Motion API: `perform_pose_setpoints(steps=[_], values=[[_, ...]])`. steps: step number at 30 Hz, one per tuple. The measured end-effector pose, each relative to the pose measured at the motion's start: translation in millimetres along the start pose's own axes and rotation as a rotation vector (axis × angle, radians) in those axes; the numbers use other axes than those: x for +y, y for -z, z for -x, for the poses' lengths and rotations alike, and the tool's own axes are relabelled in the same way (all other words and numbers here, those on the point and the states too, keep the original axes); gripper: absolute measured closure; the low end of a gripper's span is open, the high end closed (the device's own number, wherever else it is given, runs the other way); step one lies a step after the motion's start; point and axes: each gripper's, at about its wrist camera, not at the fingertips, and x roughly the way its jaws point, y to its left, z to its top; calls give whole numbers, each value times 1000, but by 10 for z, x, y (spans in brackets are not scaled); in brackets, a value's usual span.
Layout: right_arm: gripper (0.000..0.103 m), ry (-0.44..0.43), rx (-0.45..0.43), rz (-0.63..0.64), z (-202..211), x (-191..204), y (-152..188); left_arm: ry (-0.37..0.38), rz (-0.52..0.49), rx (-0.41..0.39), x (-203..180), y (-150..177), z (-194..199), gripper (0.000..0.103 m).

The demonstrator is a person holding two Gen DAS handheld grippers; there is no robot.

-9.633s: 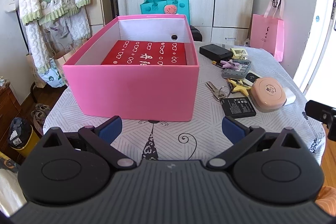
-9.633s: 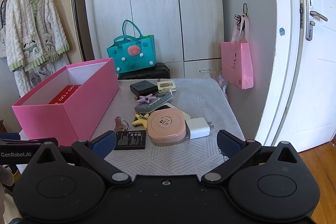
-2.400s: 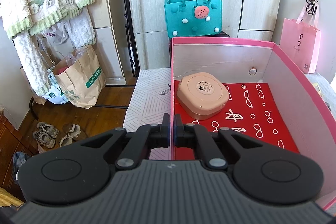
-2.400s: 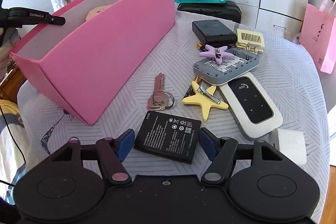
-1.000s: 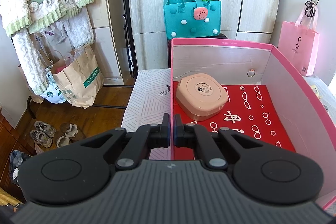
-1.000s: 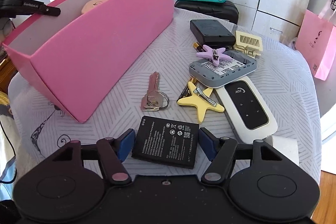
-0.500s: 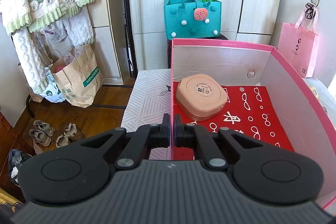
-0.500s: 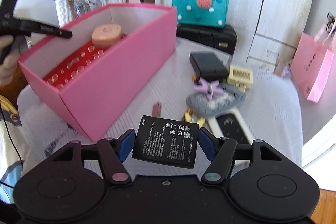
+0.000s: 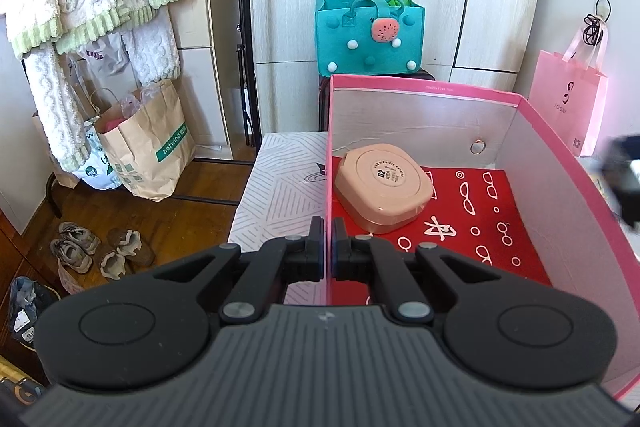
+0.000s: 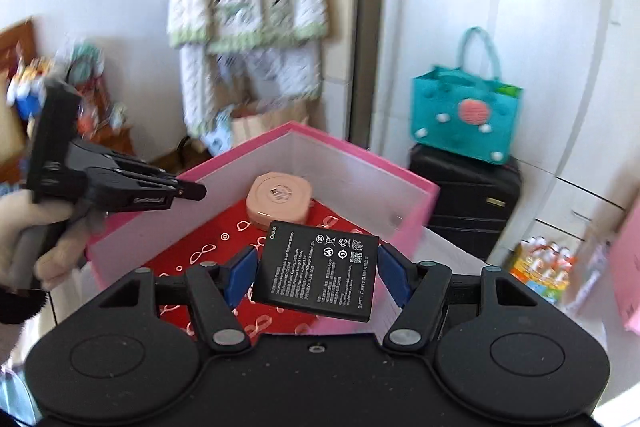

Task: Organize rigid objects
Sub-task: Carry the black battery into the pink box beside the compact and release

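1. The left gripper (image 9: 327,247), a black two-finger tool, is clenched on the thin left-hand wall of the open pink cardboard box (image 9: 568,163); one finger sits outside the wall and the other inside, with the wall's edge running up between them.
2. Ahead of the left gripper and slightly to its right, a peach-coloured rounded-square plastic case (image 9: 383,186) lies flat on the box floor, close to that same wall.
3. The box floor is covered by a red sheet printed with white spectacle shapes (image 9: 476,223).
4. The right gripper (image 10: 317,271), black with blue pads, grasps a flat black rectangular battery with white printing (image 10: 320,269); the pads press on its two short ends, and the battery is tilted, label side up.
5. The battery hangs in the air over the near corner of the pink box, clear of the floor, with the peach case beyond it and a little to the left.
6. From the right gripper's camera, the left gripper appears to the left, its closed tips on the box rim and a pale-gloved hand (image 10: 36,235) around its handle.
7. Beyond the box stand a teal felt handbag with white pompoms (image 9: 370,35) on a black suitcase (image 10: 464,187), and a pink paper bag (image 9: 568,103) hangs on the right.
8. The right camera's view is blurred.
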Motion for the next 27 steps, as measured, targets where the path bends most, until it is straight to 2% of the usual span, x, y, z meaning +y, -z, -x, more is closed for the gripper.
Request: perform_pose_setpoints(steps=[4, 8, 12, 16, 21, 27], values=[[32, -27, 112, -45, -556, -58, -298, -1, -1, 1, 7, 5, 3, 100], [32, 44, 191, 51, -1028, 18, -482, -3, -4, 6, 14, 13, 3, 100], [32, 75, 268, 23, -1372, -52, -572, 2, -4, 5, 19, 17, 5, 100], [32, 73, 302, -66, -1450, -135, -584, 3, 0, 13, 22, 17, -3, 100], [34, 8, 324, -202, -1435, -283, -605, 13, 14, 21, 37, 8, -18, 99], [33, 14, 244, -169, -1054, -242, -607, 10, 14, 12, 39, 16, -9, 99]])
